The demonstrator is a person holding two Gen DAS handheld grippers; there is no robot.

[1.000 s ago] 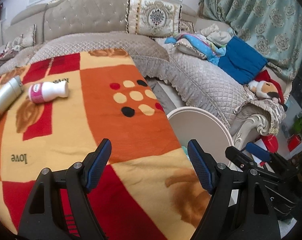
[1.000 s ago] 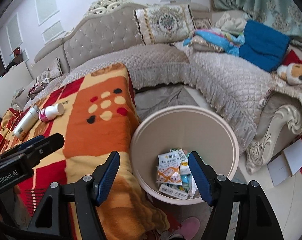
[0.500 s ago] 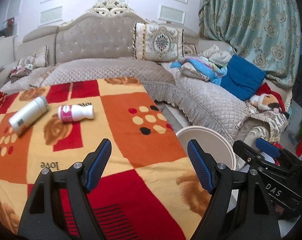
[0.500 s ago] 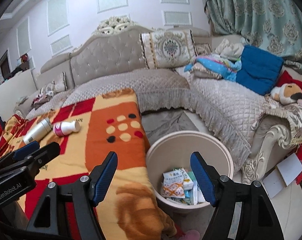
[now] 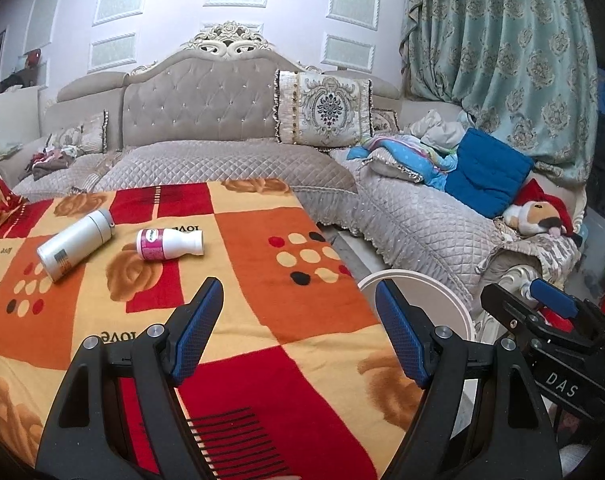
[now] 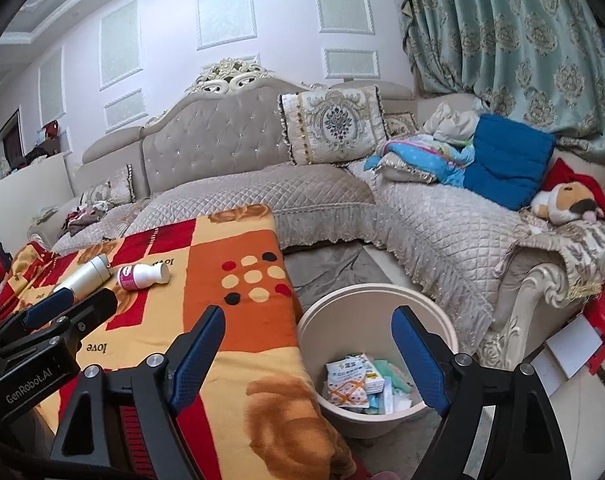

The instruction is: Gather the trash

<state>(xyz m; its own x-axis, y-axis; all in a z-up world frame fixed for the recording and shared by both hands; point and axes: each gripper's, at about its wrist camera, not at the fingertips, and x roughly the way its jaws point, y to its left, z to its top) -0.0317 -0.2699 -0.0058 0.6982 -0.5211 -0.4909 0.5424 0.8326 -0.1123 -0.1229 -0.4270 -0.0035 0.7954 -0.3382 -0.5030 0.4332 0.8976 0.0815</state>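
Change: over the last second both cameras have risen and pulled back; the bin sat close under the right tool a second ago and now lies lower and farther off, while the two bottles have slid toward the middle of the left view.
Meaning: my reading is that a drop into the bin is finished and the next pickup is being lined up.
Left tool [image 5: 298, 316]: blue pads wide apart, nothing between them, hanging over the blanket-covered table [image 5: 242, 280] and aimed roughly toward the bottles.
Right tool [image 6: 308, 344]: pads also spread wide and empty, poised near the table edge with the bin ahead of its right finger.
Remaining trash: a white bottle with a pink label [image 5: 168, 243] lies on its side on the blanket; just beside it, not clearly touching, lies a silver-white canister [image 5: 75, 245].
Bin [image 6: 442, 320]: a cream round bucket on the floor against the table's right side, holding several printed packets [image 6: 352, 380].
Hidden: the bin's inside is out of sight from the left view, where only part of its rim shows; label text on both bottles is too small to read; the canister's lower end is cut off by the left tool in the right view; whether either bottle is capped or empty cannot be told.
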